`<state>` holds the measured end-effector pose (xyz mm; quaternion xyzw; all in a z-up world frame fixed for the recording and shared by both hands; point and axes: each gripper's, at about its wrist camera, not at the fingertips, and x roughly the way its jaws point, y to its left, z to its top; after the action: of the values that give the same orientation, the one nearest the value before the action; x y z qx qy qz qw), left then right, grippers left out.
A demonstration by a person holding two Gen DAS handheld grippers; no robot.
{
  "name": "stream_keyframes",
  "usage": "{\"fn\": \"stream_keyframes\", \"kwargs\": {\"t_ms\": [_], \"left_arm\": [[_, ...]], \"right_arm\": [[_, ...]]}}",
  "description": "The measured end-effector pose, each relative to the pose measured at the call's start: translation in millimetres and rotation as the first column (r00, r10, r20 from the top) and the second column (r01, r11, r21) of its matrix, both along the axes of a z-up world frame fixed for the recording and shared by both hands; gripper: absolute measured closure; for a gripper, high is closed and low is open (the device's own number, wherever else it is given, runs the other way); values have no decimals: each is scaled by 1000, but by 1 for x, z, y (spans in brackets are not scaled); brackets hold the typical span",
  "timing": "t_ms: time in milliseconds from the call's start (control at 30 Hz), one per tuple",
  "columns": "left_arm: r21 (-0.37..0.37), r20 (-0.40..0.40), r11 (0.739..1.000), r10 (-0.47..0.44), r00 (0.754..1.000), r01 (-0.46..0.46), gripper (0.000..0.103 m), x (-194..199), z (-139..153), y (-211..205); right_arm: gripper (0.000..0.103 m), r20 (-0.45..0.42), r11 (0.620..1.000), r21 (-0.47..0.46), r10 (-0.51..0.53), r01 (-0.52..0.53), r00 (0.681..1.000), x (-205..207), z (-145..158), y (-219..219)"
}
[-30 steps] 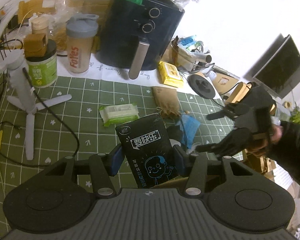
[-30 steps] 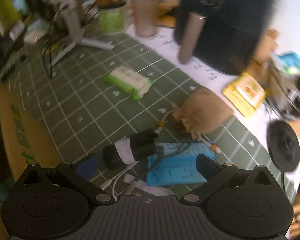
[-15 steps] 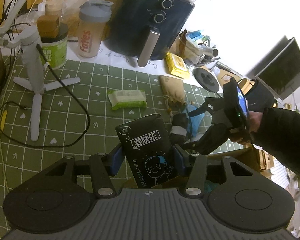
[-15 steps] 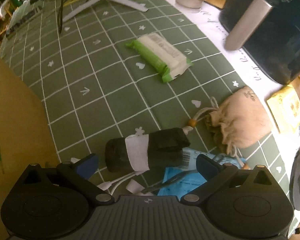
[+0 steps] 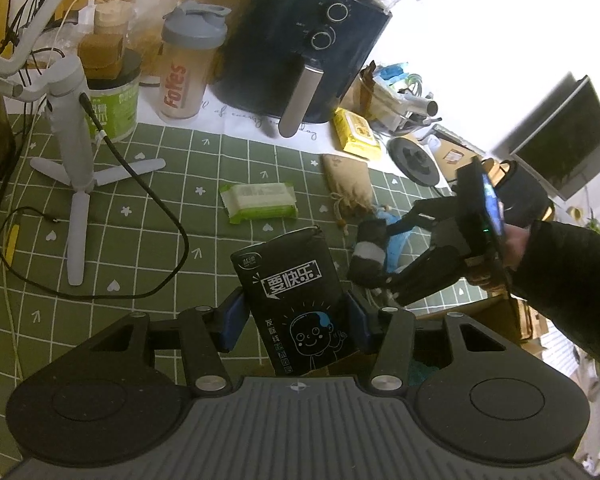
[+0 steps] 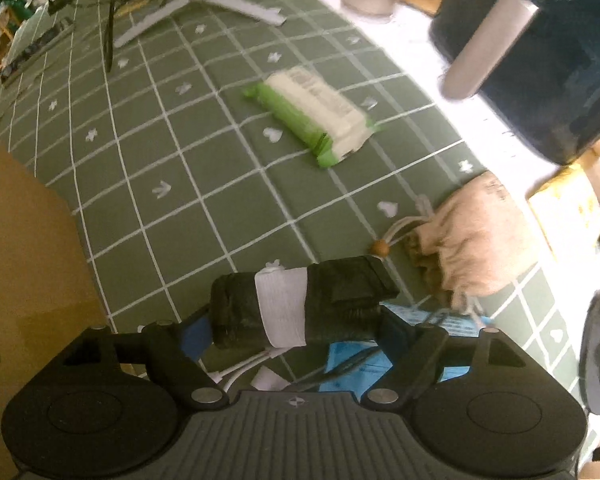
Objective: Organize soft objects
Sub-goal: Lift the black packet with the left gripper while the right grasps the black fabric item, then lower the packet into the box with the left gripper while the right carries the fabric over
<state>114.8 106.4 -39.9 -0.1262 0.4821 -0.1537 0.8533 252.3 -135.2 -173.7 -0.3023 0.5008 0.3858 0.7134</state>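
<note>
My left gripper (image 5: pixel 294 320) is shut on a black tissue pack (image 5: pixel 292 292) with white print and holds it above the green grid mat (image 5: pixel 140 216). My right gripper (image 6: pixel 296 328) is shut on a black fabric roll (image 6: pixel 300 304) with a white band, lifted off the mat; it also shows in the left wrist view (image 5: pixel 370 252). A green wet-wipe pack (image 6: pixel 312 116) and a tan drawstring pouch (image 6: pixel 472 248) lie on the mat. A blue packet (image 6: pixel 456 332) lies under the right gripper.
A cardboard box (image 6: pixel 24 264) stands at the mat's near left edge. A dark air fryer (image 5: pixel 300 52), a shaker bottle (image 5: pixel 188 68), a green tub (image 5: pixel 114 104) and a white tripod (image 5: pixel 76 152) with a black cable stand at the back. White cables (image 6: pixel 244 372) lie below the roll.
My right gripper has closed in on the black roll and taken hold of it. My left gripper still holds the black pack and has shifted slightly.
</note>
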Motion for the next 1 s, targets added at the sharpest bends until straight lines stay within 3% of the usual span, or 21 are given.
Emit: {"fn": "stream_keyframes", "kwargs": {"t_ms": [233, 433, 700, 1000], "left_arm": [[14, 16, 1000, 10, 1000, -10, 52, -8, 12, -13], [28, 27, 1000, -6, 1000, 5, 52, -21, 24, -25], [71, 26, 996, -53, 998, 51, 52, -31, 31, -52], [152, -30, 981, -115, 993, 118, 52, -37, 27, -81]], "right_arm": [[20, 69, 989, 103, -110, 103, 992, -10, 43, -23], [20, 85, 953, 232, -220, 195, 972, -26, 79, -47], [20, 133, 922, 314, -280, 228, 951, -65, 119, -66], [20, 149, 885, 398, -324, 243, 934, -116, 152, -91]]}}
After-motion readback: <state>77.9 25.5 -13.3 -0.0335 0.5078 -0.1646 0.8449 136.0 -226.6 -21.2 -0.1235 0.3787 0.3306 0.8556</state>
